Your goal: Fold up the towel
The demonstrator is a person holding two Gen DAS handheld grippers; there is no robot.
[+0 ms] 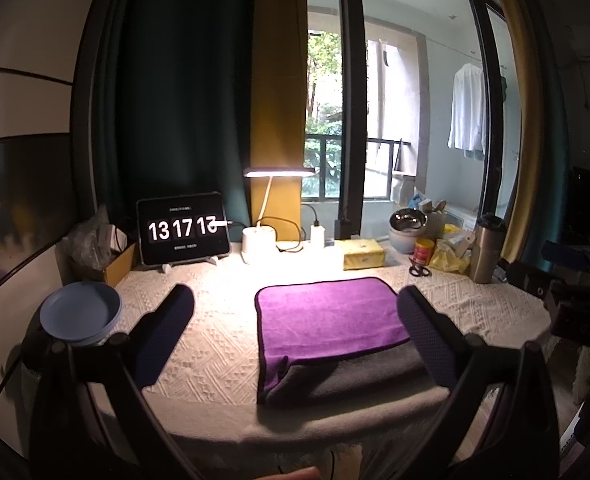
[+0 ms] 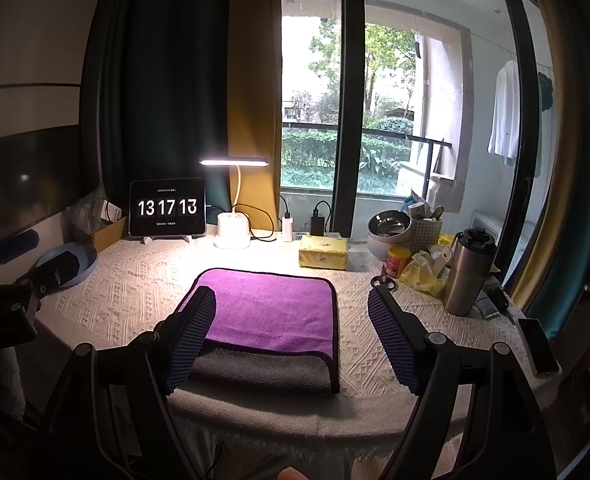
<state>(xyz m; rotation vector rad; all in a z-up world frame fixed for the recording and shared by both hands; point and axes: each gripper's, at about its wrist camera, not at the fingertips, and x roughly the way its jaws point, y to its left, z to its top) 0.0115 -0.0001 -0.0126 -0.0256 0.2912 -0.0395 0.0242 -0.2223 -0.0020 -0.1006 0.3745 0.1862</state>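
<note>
A towel, purple on one side and grey on the other, lies on the table with its purple half folded back over the grey part. Its near grey edge lies by the table's front edge. My left gripper is open and empty, above the towel's left side. My right gripper is open and empty, above the towel's right side. Neither touches the towel. The other gripper shows at each view's edge.
The table has a cream patterned cloth. At the back stand a tablet clock, a lit desk lamp, a yellow tissue pack, a steel flask and scissors. Blue plates sit left; a phone lies right.
</note>
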